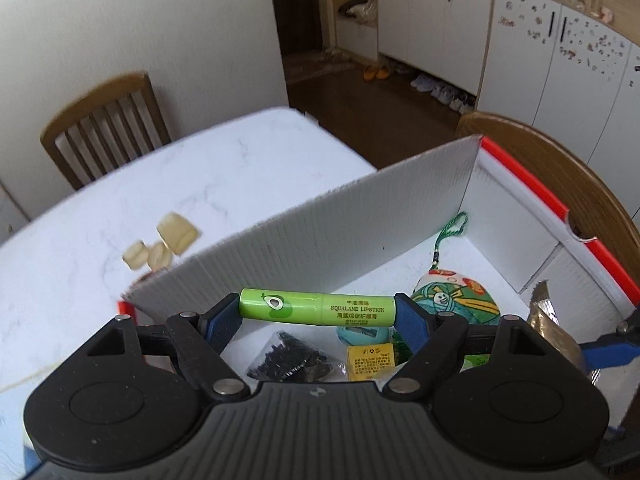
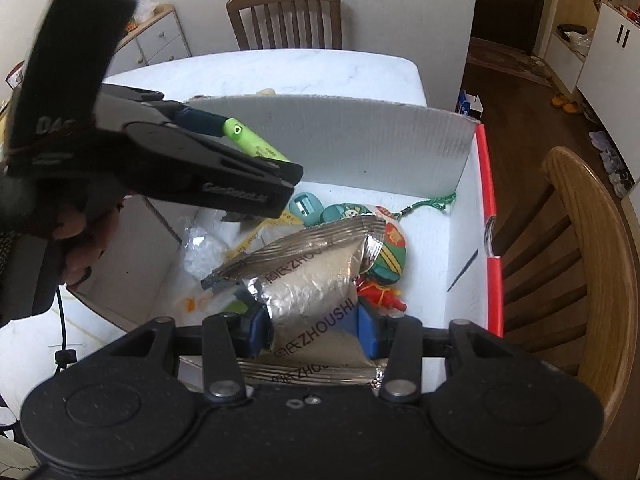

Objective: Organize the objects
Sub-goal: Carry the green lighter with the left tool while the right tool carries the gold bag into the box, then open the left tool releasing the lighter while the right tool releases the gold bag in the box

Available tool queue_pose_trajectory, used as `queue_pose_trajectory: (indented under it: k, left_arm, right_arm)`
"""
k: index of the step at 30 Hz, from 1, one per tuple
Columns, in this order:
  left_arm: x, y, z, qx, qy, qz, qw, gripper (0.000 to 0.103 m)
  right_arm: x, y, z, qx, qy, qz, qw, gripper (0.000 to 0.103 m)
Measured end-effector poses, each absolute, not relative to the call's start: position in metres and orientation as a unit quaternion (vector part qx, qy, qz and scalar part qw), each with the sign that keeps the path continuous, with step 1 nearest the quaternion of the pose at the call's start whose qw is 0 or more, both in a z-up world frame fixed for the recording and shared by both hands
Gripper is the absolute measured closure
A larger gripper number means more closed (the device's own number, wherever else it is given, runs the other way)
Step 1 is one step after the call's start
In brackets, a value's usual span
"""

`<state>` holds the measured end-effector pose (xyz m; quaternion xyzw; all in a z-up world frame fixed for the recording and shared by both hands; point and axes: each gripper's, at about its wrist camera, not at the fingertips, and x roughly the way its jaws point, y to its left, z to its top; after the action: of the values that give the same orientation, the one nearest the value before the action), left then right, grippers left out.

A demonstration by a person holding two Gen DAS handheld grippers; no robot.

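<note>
My left gripper [image 1: 318, 312] is shut on a green lipstick tube [image 1: 318, 307], held crosswise by its ends above the white cardboard box [image 1: 320, 216]. The tube also shows in the right wrist view [image 2: 250, 142], held over the box's left side. My right gripper [image 2: 314, 332] is shut on a silver snack packet [image 2: 312, 280] marked ZHOUSHI, held over the box's near side. Inside the box lie a painted round pouch with a green cord [image 1: 456, 300], a teal sharpener [image 2: 304, 206], a bag of black bits [image 1: 290, 358], a yellow label [image 1: 370, 362] and a red figure [image 2: 380, 294].
Several pale yellow pieces [image 1: 164, 244] lie on the white marble table [image 1: 160, 168] left of the box. A wooden chair [image 2: 584, 256] stands right of the box and another [image 2: 286, 16] at the table's far side. The box has a red rim [image 2: 490, 216].
</note>
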<state>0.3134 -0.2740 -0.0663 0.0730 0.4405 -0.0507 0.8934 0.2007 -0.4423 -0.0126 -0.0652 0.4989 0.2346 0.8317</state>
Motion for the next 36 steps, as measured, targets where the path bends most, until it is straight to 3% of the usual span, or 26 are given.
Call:
queue_pose_trajectory:
  k: [20, 27, 36]
  left_arm:
    - [0.335, -0.276, -0.100, 0.071, 0.510, -0.054, 0.856, 0.022]
    - [0.333, -0.276, -0.096, 0.068, 0.505, -0.046, 0.859, 0.021]
    - [0.315, -0.273, -0.077, 0.062, 0.474, -0.048, 0.877, 0.021]
  right_arm:
    - [0.207, -0.443, -0.033, -0.033, 0.522, 0.236, 0.819, 0.059]
    - [0.207, -0.445, -0.030, -0.024, 0.516, 0.243, 0.821, 0.046]
    - [0.206, -0.451, -0.019, -0.005, 0.497, 0.248, 0.832, 0.041]
